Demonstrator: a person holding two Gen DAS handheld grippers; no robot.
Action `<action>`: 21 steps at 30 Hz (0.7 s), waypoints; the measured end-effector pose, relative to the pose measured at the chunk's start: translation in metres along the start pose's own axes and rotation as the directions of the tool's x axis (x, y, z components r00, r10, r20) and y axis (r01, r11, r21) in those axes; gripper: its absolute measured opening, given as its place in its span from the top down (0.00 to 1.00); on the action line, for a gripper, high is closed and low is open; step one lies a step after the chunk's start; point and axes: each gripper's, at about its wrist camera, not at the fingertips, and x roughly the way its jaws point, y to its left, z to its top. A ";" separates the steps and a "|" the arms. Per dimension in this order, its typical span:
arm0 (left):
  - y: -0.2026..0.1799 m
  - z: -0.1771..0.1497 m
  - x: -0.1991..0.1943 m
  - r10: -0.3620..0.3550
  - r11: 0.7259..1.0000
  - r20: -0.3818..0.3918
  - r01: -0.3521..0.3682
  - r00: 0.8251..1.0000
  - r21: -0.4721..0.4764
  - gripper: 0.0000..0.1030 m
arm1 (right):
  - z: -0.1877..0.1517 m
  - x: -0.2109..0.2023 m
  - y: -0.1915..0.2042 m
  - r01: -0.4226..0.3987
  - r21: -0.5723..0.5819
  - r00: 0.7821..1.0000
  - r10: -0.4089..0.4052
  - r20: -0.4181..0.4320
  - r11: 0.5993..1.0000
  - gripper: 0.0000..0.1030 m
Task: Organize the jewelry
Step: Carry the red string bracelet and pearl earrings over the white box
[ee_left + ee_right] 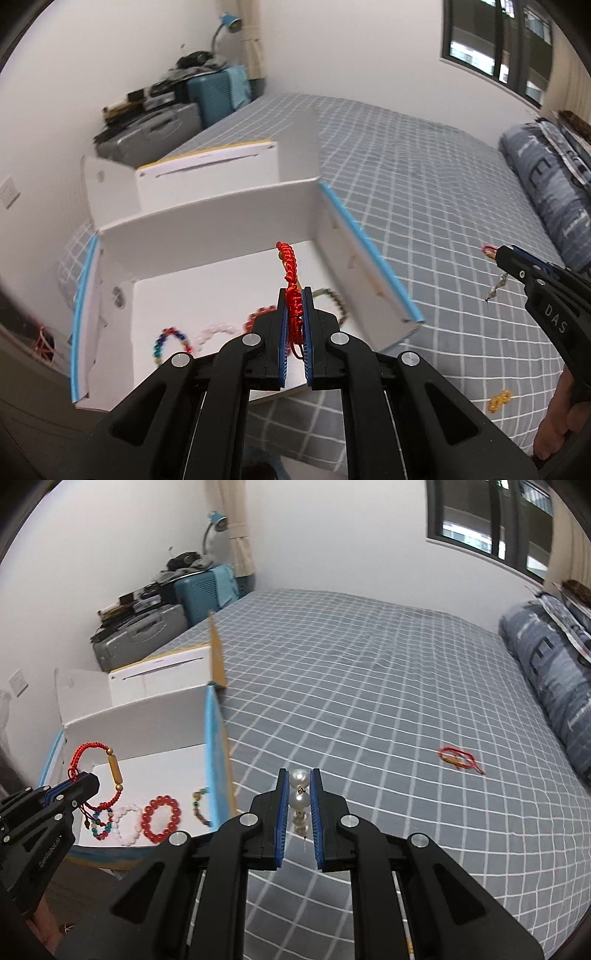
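My left gripper is shut on a red braided cord bracelet, which it holds over the open white box. From the right wrist view the same bracelet shows a gold tube bead and hangs from the left gripper above the box floor. My right gripper is shut on a pearl drop piece above the checked bed, to the right of the box. Several beaded bracelets lie in the box, among them a red one and a white one.
A second red cord bracelet lies on the grey checked bedsheet at the right. A small yellow piece lies on the sheet near the front. A folded quilt is at the far right; suitcases stand behind the box.
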 end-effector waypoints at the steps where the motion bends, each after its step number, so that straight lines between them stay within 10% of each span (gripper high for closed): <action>1: 0.004 -0.001 0.001 0.009 1.000 -0.003 -0.009 1.000 -0.007 0.94 | 0.001 0.002 0.006 -0.007 -0.007 1.000 0.007 -0.001 1.000 0.90; 21: 0.092 -0.004 0.027 0.138 0.980 -0.064 -0.145 0.988 -0.138 0.94 | 0.011 0.057 0.129 -0.148 -0.191 0.988 0.137 -0.068 0.970 0.90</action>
